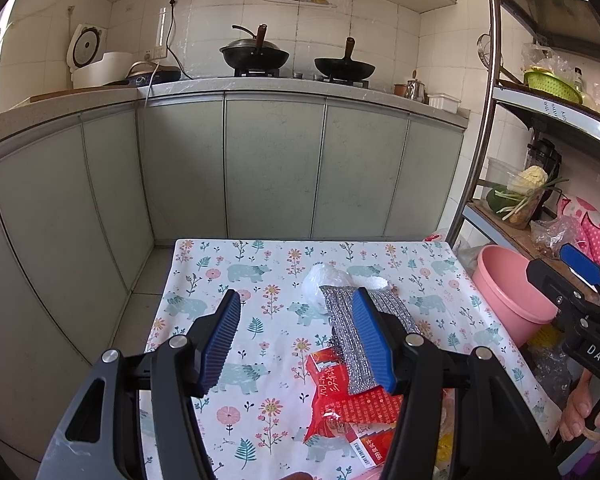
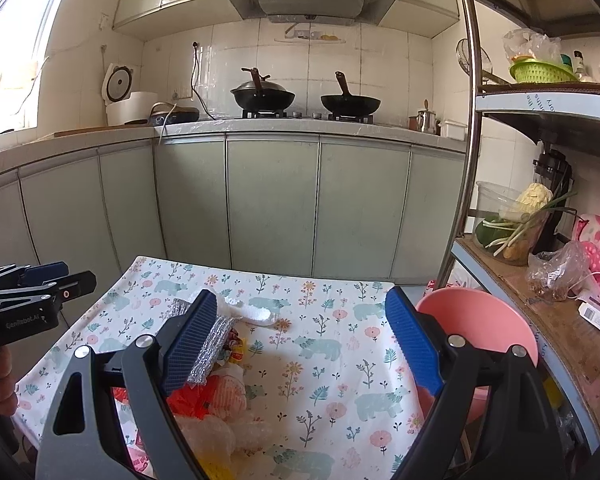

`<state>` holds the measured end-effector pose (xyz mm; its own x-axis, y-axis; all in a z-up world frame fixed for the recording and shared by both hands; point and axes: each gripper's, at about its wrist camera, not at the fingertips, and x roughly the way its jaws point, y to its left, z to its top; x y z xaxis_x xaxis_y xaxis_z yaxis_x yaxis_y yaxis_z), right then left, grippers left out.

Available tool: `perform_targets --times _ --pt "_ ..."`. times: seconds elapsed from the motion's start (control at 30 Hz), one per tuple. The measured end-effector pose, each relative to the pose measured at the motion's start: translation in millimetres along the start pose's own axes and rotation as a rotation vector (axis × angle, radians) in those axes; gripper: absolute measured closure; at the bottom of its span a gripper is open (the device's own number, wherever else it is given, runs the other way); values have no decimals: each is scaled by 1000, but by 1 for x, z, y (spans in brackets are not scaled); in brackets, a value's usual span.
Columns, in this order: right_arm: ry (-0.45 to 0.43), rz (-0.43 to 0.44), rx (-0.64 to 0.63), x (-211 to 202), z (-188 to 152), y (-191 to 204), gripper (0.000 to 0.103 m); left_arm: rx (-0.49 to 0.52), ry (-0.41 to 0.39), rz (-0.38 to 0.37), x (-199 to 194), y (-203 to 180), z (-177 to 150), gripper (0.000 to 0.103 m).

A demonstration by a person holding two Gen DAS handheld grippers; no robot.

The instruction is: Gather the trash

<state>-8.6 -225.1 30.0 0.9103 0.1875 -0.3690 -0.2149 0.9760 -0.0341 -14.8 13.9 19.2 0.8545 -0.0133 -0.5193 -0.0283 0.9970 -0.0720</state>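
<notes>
Trash lies on a table with a floral bear cloth (image 1: 228, 280): a silver scouring pad (image 1: 342, 304), a white crumpled bag (image 1: 324, 280), a white foam piece (image 1: 374, 282) and red snack wrappers (image 1: 340, 396). My left gripper (image 1: 296, 338) is open above the cloth, its right finger over the pad. My right gripper (image 2: 300, 344) is open and empty above the cloth (image 2: 332, 360). The pad (image 2: 212, 344), foam (image 2: 256, 312) and wrappers (image 2: 204, 396) show by its left finger. A pink basin (image 1: 508, 292) stands right of the table; it also shows in the right wrist view (image 2: 480, 320).
Green kitchen cabinets (image 1: 272, 164) with two woks (image 1: 254, 56) stand beyond the table. A metal shelf rack (image 2: 540, 300) with vegetables and bags is at the right. Tiled floor (image 1: 140, 304) lies left of the table. The other gripper (image 2: 24, 300) shows at left.
</notes>
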Motion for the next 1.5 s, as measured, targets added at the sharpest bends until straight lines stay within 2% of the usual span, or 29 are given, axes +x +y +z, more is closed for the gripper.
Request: perform_targets --times 0.17,0.37,0.93,1.13,1.3,1.43,1.5 --pt "-8 -5 3 1 1 -2 16 0 8 -36 -1 7 -3 41" --pt "0 -6 -2 2 -2 -3 16 -13 57 -91 6 11 -8 41" --pt "70 2 15 14 -21 -16 16 77 205 -224 37 -20 -23 41" --pt "105 30 17 20 -30 -20 16 64 274 -265 56 -25 -27 47" --pt "146 88 33 26 -35 -22 16 38 329 -292 74 -26 -30 52" --pt "177 146 47 31 -39 -23 16 24 363 -311 83 -29 -31 63" --pt "190 171 55 32 -41 -22 16 23 370 -314 86 -30 -32 65"
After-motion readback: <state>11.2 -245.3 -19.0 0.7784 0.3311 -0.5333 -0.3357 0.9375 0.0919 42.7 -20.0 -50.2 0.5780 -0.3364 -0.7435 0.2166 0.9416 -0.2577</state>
